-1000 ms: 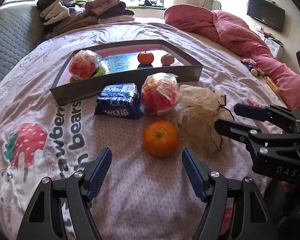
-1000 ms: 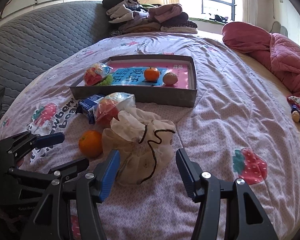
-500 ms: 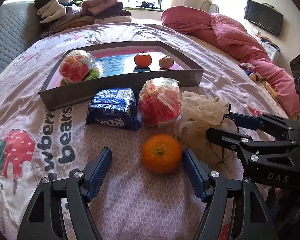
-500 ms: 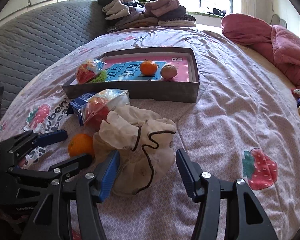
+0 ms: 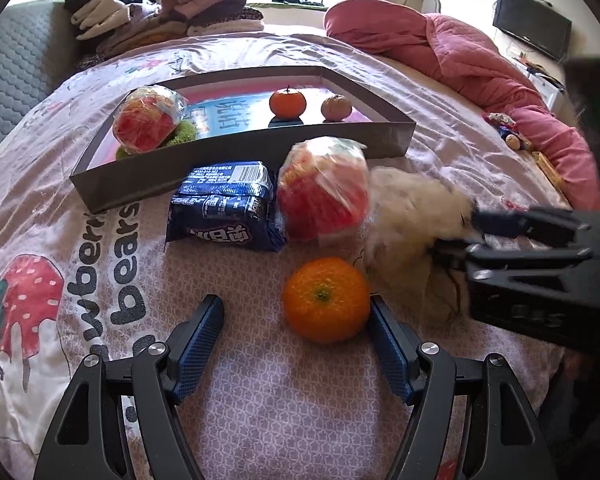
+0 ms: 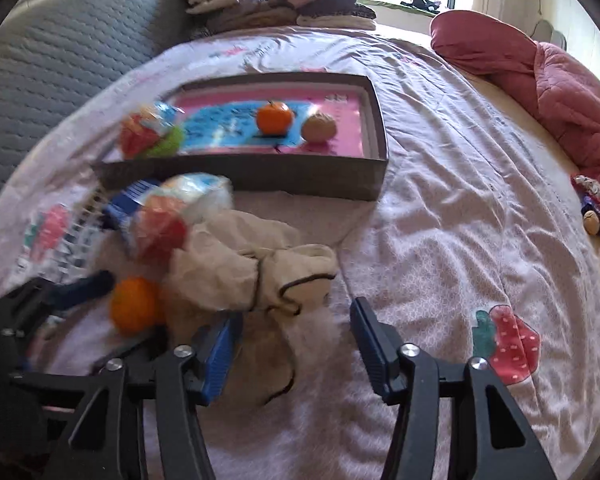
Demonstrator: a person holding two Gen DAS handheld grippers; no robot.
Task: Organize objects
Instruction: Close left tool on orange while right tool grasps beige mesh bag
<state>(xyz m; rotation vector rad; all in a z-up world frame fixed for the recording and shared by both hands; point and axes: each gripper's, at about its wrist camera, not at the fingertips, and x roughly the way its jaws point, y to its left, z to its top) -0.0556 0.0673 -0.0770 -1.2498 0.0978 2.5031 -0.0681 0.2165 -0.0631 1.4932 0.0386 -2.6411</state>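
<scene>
Left wrist view: left gripper (image 5: 294, 322) low over the bedsheet (image 5: 100, 240), jaws spread wide and holding nothing, an orange (image 5: 326, 300) sitting between them, close against the pad at 3 o'clock and well clear of the pad at 9 o'clock. At 12 o'clock from the orange, a red netted fruit bag (image 5: 324, 190); at 10 o'clock, a blue snack pack (image 5: 224, 208); beyond both, a shallow grey tray (image 5: 240, 160) already carrying a second bagged fruit (image 5: 146, 120), a small orange (image 5: 287, 103) and a brownish fruit (image 5: 336, 107). At 3 o'clock, a cream drawstring pouch (image 5: 408, 224) with the right gripper (image 5: 476, 232) nosing into it, blurred. Right wrist view: jaws of that gripper (image 6: 294, 344) closing around the pouch (image 6: 252, 272), cloth and black cord lying between the pads, no firm pinch visible yet; same orange (image 6: 134, 304) at 9 o'clock; tray (image 6: 260, 178) at 12 o'clock. Probably the step in hand: taking up the pouch for the tray. Best done by biting a thick fold rather than the loose cord, closing fully before lifting, then rising straight to avoid dragging the neighbouring fruit bag. For the left side, better to centre on the orange before closing, lest a one-sided push roll it away.
</scene>
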